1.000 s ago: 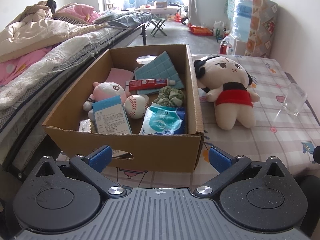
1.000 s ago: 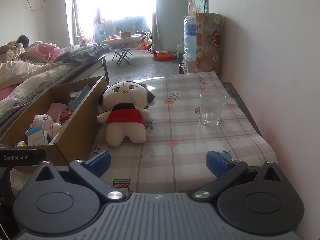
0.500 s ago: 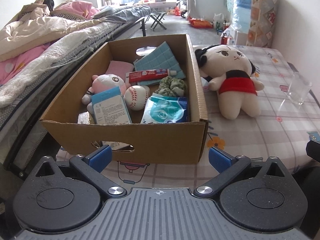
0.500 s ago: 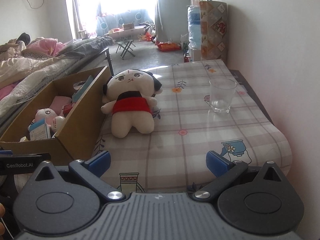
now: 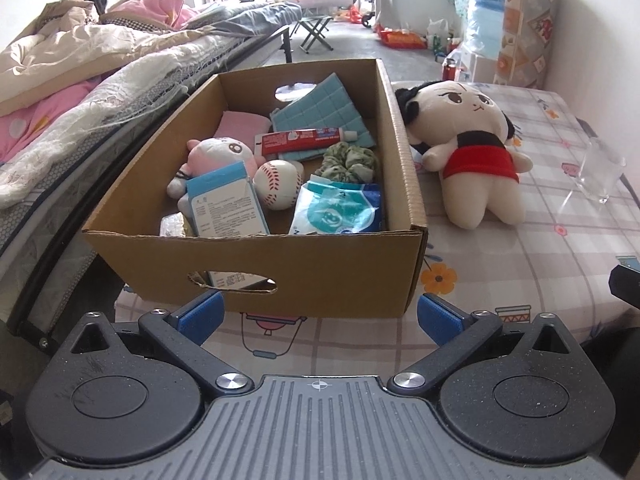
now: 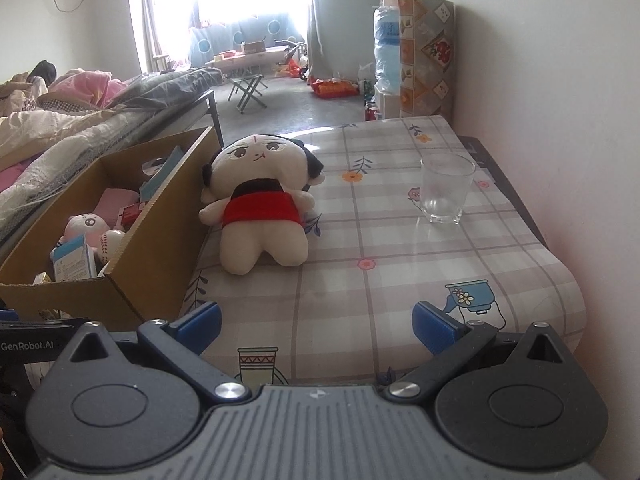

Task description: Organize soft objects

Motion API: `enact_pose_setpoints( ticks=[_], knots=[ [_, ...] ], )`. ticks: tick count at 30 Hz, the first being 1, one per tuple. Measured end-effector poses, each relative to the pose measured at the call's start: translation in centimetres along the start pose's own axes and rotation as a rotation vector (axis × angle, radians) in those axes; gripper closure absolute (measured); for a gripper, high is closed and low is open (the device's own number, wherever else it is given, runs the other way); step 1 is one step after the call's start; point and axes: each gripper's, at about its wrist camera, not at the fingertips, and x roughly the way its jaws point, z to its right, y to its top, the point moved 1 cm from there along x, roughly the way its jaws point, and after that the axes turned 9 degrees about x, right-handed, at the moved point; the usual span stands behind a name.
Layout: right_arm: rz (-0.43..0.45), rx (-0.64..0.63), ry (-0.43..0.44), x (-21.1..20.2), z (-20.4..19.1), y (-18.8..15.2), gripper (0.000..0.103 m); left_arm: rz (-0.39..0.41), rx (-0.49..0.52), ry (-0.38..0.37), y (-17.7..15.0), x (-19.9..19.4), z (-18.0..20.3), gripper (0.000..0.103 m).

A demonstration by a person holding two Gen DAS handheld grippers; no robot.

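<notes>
A cardboard box (image 5: 320, 264) (image 6: 156, 240) stands on the checked tablecloth. Inside lie a pink plush (image 5: 224, 152), a baseball (image 5: 279, 178), a green scrunchie (image 5: 350, 160), a teal quilted cloth (image 5: 320, 112), a toothpaste tube (image 5: 306, 140), a wipes pack (image 5: 340, 210) and a blue-white carton (image 5: 226, 204). A cream doll in a red dress (image 5: 472, 152) (image 6: 260, 208) lies on its back just right of the box. My left gripper (image 5: 319, 316) is open in front of the box's near wall, holding nothing. My right gripper (image 6: 316, 326) is open and empty over the table's front edge.
A clear drinking glass (image 6: 444, 188) (image 5: 600, 176) stands on the table's right side near the wall. A bed (image 5: 100, 80) piled with bedding runs along the left, close to the box. A pale wall (image 6: 560, 120) bounds the table on the right.
Both grippers have risen and drawn back slightly, so box and doll sit a little farther and lower in view. Nothing on the table has moved; both grippers stay open.
</notes>
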Motion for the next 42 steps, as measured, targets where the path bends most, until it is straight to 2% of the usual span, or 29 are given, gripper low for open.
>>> enact_pose_setpoints(
  ticks=[28, 42],
  knots=[
    [-0.011, -0.093, 0.014, 0.0, -5.4, -0.8, 0.0, -0.001, -0.061, 0.034, -1.5, -0.4, -4.2, 0.0],
    [-0.028, -0.093, 0.032, 0.4, -6.8, -1.5, 0.0, -0.009, -0.075, 0.062, -1.9, -0.3, -5.7, 0.0]
  ],
)
